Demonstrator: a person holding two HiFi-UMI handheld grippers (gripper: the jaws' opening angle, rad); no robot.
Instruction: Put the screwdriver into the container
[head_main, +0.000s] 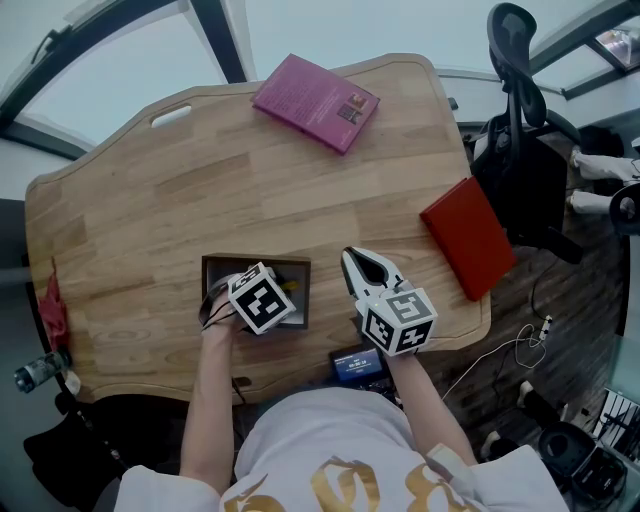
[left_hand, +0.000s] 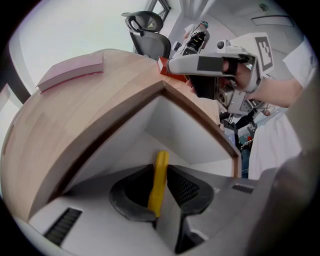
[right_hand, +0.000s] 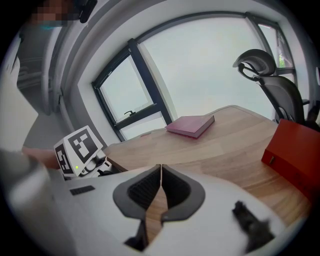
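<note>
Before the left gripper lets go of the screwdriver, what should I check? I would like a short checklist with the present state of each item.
1. Screwdriver gripped by left gripper: ok, the pads press on its yellow body.
2. Left gripper above the opening of the container: ok.
3. Screwdriver's far end touching the container floor: cannot tell.
4. Right gripper apart from the container: ok, it is shut, empty and beside it.

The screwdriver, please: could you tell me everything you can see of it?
Only a slim, yellow, plastic-looking length of the screwdriver shows. It stands nearly upright, pinched between the dark ribbed pads of the left tongs. It reaches into the open container, over its white interior. Its metal tip is not visible.
</note>
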